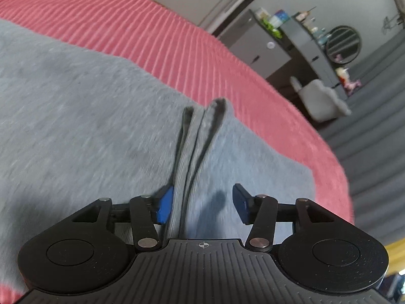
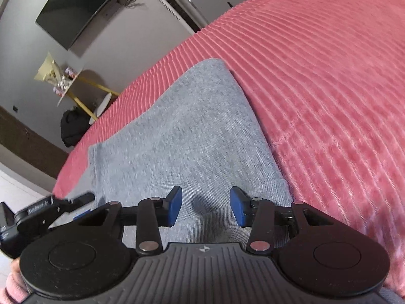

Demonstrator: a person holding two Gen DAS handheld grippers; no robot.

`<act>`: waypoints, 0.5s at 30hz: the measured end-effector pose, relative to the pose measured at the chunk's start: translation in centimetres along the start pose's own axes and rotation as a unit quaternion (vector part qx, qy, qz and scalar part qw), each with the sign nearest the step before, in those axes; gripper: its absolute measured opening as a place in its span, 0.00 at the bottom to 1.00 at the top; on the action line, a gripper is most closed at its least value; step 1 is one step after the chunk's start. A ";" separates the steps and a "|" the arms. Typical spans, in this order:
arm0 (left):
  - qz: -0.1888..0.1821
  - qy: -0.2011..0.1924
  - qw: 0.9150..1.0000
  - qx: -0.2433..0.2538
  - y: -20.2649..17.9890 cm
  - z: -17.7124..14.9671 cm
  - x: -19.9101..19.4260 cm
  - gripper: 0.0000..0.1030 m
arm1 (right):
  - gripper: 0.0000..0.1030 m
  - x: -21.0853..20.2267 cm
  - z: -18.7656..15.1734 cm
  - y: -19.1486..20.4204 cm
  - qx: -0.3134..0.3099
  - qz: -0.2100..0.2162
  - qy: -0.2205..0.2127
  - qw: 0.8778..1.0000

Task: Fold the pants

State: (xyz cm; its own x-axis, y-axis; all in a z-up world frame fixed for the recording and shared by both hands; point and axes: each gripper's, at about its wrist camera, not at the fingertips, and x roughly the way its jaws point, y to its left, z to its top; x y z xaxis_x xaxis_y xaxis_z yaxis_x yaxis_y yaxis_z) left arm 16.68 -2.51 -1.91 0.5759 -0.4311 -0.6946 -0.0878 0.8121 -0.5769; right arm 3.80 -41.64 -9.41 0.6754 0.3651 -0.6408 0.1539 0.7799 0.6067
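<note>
Grey pants (image 1: 76, 116) lie flat on a pink ribbed bedspread (image 1: 157, 35). In the left wrist view a ribbed cuff or waistband edge (image 1: 195, 136) stands up in a fold and runs back between the fingers, next to the left blue pad. My left gripper (image 1: 202, 205) is open just above the fabric. In the right wrist view the pants (image 2: 182, 131) stretch away over the bedspread (image 2: 329, 88), with a ribbed band under the fingers. My right gripper (image 2: 206, 207) is open and empty over the fabric. The left gripper (image 2: 50, 212) shows at the lower left there.
The bed edge drops off to a grey carpet (image 1: 374, 131) with a grey chair (image 1: 321, 98) and shelves (image 1: 303, 38). In the right wrist view a wall TV (image 2: 83, 7), a small side table (image 2: 76, 86) and a black bag (image 2: 72, 126) stand beyond the bed.
</note>
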 end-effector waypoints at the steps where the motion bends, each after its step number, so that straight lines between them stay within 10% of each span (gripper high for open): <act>1: 0.006 0.005 1.000 0.006 -0.3 0.3 0.8 0.53 | 0.41 0.0 -0.1 -0.2 0.007 0.004 -0.002 1.000; 3: 0.019 0.010 1.000 0.022 -1.2 1.0 2.0 0.48 | 0.41 0.0 -0.3 -0.5 0.017 0.011 -0.004 1.000; 5: 0.015 0.001 0.999 0.048 -2.1 1.6 2.1 0.20 | 0.41 0.0 -0.3 -0.7 0.025 0.016 -0.006 1.000; 10: -0.014 -0.053 0.989 0.137 -5.0 2.1 0.3 0.19 | 0.40 0.4 -0.3 -0.8 0.028 0.015 -0.005 0.999; 15: 0.113 -0.039 0.983 0.138 -4.3 1.8 1.3 0.32 | 0.40 0.5 -0.3 -1.3 0.036 0.019 -0.004 0.999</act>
State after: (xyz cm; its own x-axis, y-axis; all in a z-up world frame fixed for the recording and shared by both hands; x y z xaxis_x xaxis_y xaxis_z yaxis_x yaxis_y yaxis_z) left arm 19.24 -5.86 0.50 0.6292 -0.2047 -0.7498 -0.0035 0.9639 -0.2661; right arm 3.76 -42.29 -10.66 0.6871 0.3894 -0.6134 0.1798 0.7269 0.6628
